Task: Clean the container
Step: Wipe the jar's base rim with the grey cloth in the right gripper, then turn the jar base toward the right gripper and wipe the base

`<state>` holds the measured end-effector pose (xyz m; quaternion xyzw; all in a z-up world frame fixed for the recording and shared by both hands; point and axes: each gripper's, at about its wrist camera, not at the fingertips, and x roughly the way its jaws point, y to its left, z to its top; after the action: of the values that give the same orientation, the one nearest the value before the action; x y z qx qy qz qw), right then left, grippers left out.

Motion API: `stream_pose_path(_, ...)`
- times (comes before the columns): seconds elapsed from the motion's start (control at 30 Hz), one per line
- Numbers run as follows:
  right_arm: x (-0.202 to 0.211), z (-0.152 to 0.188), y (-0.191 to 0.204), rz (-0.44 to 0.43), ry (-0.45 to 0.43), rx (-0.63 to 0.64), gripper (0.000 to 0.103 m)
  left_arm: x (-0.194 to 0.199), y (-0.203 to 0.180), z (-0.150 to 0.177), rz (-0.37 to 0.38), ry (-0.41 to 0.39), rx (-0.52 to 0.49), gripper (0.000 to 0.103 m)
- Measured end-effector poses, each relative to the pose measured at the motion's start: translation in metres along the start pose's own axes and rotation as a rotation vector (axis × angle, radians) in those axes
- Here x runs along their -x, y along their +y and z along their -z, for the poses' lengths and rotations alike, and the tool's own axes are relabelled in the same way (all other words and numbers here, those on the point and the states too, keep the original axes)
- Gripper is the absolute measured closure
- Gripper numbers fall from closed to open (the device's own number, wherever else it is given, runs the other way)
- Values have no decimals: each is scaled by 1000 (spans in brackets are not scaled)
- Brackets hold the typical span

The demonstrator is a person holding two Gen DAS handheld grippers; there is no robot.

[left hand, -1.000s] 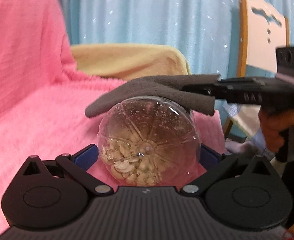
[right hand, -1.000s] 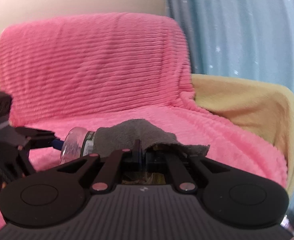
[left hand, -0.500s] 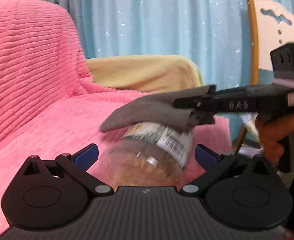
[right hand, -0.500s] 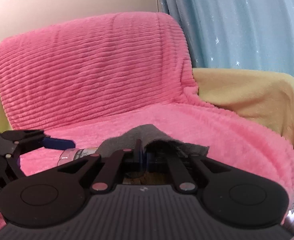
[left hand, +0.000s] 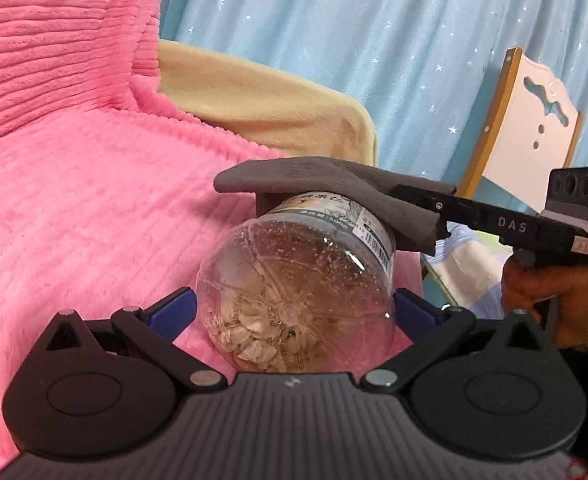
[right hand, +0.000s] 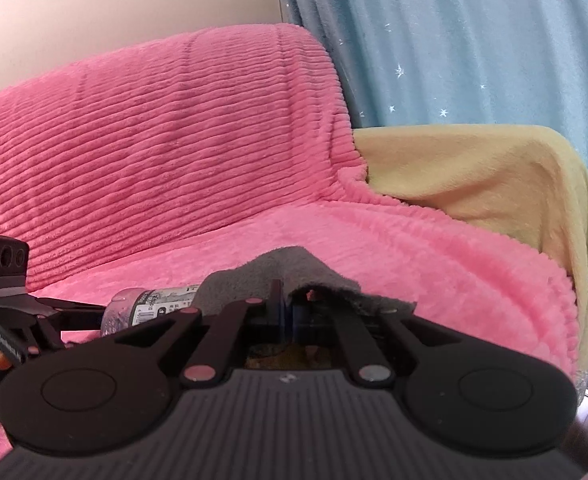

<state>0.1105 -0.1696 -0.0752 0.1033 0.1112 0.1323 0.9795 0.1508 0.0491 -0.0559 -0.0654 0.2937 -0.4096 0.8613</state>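
The jar (left hand: pixel 294 292), a clear plastic one lying on its side, is gripped at its base end by the left gripper (left hand: pixel 294 310). Its two blue-tipped fingers (left hand: pixel 174 308) press against opposite sides of the jar. The jar's round bottom faces the left wrist camera. Pale flaky bits are heaped at the low side of the jar's inside, and fine specks cling to its wall. A printed label (left hand: pixel 350 220) wraps the jar's far half.

A dark grey cloth (left hand: pixel 326 184) is draped over the top of the jar at the label end, touching it. The right gripper (right hand: pixel 290 312) pinches this cloth; its fingers are pressed together on the fabric. In the left wrist view the right gripper reaches in from the right of the jar, with a hand (left hand: pixel 550 292) around its handle.

In the right wrist view the cloth (right hand: pixel 286 276) covers most of the jar (right hand: pixel 150 308); only the clear end and part of the label show to the left of the cloth.

The jar is held above a pink ribbed blanket (left hand: pixel 74 200), which covers the seat and back of a sofa. A yellow cover (left hand: pixel 270 108) lies on the sofa arm behind the jar. A blue star-printed curtain (left hand: pixel 374 40) hangs behind the sofa. A small chair back (left hand: pixel 530 128) stands to the right of the jar, beyond the cloth.
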Motion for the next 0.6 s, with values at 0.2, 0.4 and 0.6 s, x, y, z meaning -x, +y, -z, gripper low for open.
stream_pose_path(0.2,-8,2,-13,26,36,-73,100,-4,-28,-1,-94,-58,-60,0)
stream_pose_path(0.4,-23,-2,-39,34,42,-137,100,-22,-64,-29,-217,-68,-179,0)
stream_pose_path(0.6,-40,-2,-68,65,62,-205,100,-49,-88,-51,-266,-82,-261,0)
